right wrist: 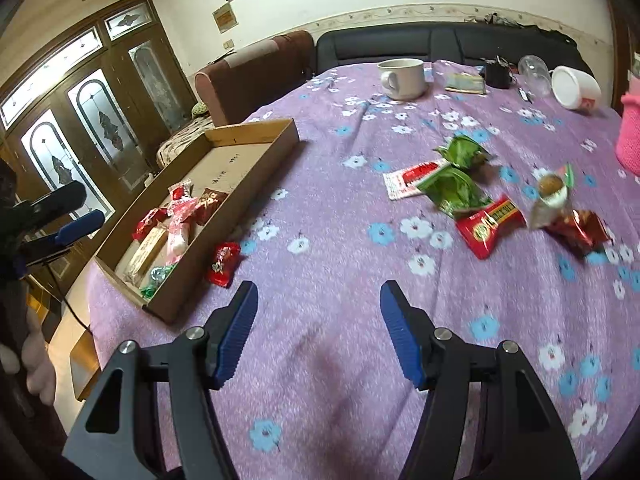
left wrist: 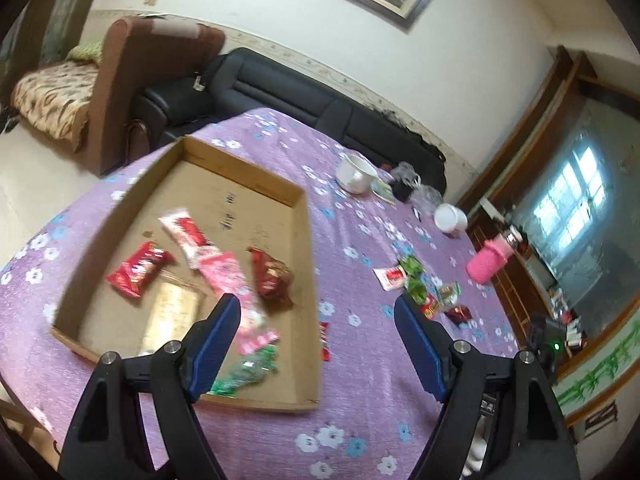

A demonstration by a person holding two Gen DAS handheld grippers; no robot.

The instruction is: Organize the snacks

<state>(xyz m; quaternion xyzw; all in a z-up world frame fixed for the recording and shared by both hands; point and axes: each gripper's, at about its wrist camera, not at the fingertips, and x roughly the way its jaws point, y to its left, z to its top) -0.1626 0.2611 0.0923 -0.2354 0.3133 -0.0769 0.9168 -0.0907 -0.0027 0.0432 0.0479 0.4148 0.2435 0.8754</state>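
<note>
A shallow cardboard tray (left wrist: 308, 240) (right wrist: 256, 168) sits on the purple flowered tablecloth and holds several snack packets, among them a red one (left wrist: 138, 270) and a dark red one (left wrist: 272, 276). A red packet (right wrist: 223, 263) lies on the cloth just outside the tray's near wall. More loose snacks lie to the right: green packets (right wrist: 454, 188), a red packet (right wrist: 490, 226), a dark red one (right wrist: 580, 230). My left gripper (left wrist: 318, 308) is open and empty above the tray's near right corner. My right gripper (right wrist: 318, 296) is open and empty over bare cloth.
A white mug (right wrist: 402, 78), a tipped white cup (right wrist: 576, 88), a clear glass (right wrist: 534, 70) and a pink knitted bottle (right wrist: 630, 136) stand at the table's far side. A black sofa (left wrist: 280, 88) and brown armchair (left wrist: 132, 80) stand beyond the table.
</note>
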